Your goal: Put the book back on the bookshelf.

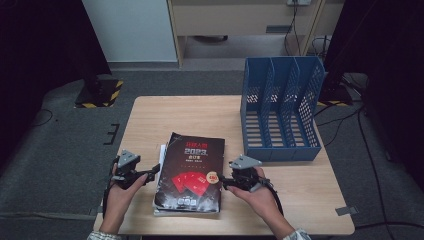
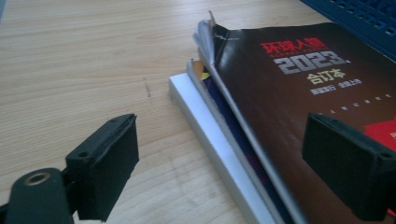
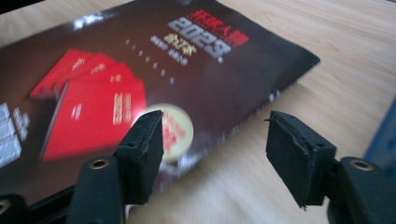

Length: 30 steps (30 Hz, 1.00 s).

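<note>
Fingers of both grippers, left and right, flank the unlifted magazine stack at the table's near edge, gripping nothing.

My overhead cam sits above my side of the light wooden table, looking forward and down, so the dark glossy magazine with red print lands near the middle. Left gripper cam hugs that magazine's spine edge, low and close. Right gripper cam is just as close at its opposite edge. All three share that cover.
</note>
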Tool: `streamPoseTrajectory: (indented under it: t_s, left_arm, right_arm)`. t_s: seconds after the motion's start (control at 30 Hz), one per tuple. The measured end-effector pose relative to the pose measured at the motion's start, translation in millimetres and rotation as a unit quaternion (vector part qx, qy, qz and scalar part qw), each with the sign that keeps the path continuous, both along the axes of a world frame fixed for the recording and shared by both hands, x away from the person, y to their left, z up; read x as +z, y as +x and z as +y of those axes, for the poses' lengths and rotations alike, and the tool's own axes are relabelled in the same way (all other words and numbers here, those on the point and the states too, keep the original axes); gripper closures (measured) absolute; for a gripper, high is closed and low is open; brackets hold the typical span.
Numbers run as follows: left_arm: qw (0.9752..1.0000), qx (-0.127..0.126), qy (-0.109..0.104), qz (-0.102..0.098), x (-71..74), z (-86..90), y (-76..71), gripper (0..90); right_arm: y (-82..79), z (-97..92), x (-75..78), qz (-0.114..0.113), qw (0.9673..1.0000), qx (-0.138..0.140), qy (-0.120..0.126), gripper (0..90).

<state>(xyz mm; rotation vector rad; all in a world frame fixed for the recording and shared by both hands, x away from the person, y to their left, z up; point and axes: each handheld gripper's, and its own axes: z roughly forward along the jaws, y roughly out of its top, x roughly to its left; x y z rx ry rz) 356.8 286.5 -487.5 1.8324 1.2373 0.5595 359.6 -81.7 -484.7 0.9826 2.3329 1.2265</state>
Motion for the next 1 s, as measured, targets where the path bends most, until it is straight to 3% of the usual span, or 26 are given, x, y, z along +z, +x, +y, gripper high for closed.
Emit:
streamPoseTrajectory:
  t_s: [0.1,0.17,0.2,0.23,0.3,0.4,0.57,0.77,0.9,1.0]
  left_arm:
    - [0.9998,-0.02,0.007,-0.004,1.4,-11.5,-1.4,17.3]
    - [0.9994,-0.029,0.015,-0.006,1.7,-16.4,-0.9,18.9]
    - [0.9994,-0.031,0.018,-0.006,1.6,-17.5,-0.3,20.5]
    - [0.9993,-0.031,0.02,-0.005,1.3,-18.3,0.7,21.2]
    - [0.9993,-0.032,0.02,-0.004,0.6,-18.2,1.9,23.2]
    - [0.999,-0.04,0.02,-0.002,0.6,-20.0,2.1,28.1]
    - [0.9983,-0.052,0.027,0.002,-1.0,-25.5,1.9,30.4]
    - [0.9972,-0.061,0.042,0.014,-10.1,-30.3,5.9,35.5]
    - [0.9957,-0.07,0.057,0.022,-13.4,-33.9,5.7,38.0]
    - [0.9958,-0.07,0.054,0.027,-15.0,-36.4,6.1,37.9]
  right_arm:
    - [19.2,12.9,5.6,-0.005,0.9999,-0.004,0.014,42.3]
    - [28.0,17.6,5.5,-0.007,0.9985,-0.011,0.052,43.6]
    - [29.6,18.3,2.0,-0.013,0.9963,-0.023,0.081,45.3]
    - [29.5,19.1,-1.3,-0.007,0.9956,-0.029,0.089,45.2]
    - [24.7,22.9,-9.7,0.005,0.9975,-0.007,0.07,45.1]
    - [19.2,24.4,-18.5,0.015,0.9983,-0.004,0.057,44.0]
    - [20.9,23.7,-25.5,0.024,0.9983,-0.017,0.05,33.5]
    - [22.3,22.4,-28.9,0.044,0.997,-0.014,0.063,27.8]
    - [25.2,15.1,-26.9,0.043,0.9965,-0.027,0.066,25.3]
    - [26.8,11.2,-29.7,0.058,0.9957,-0.025,0.068,23.5]
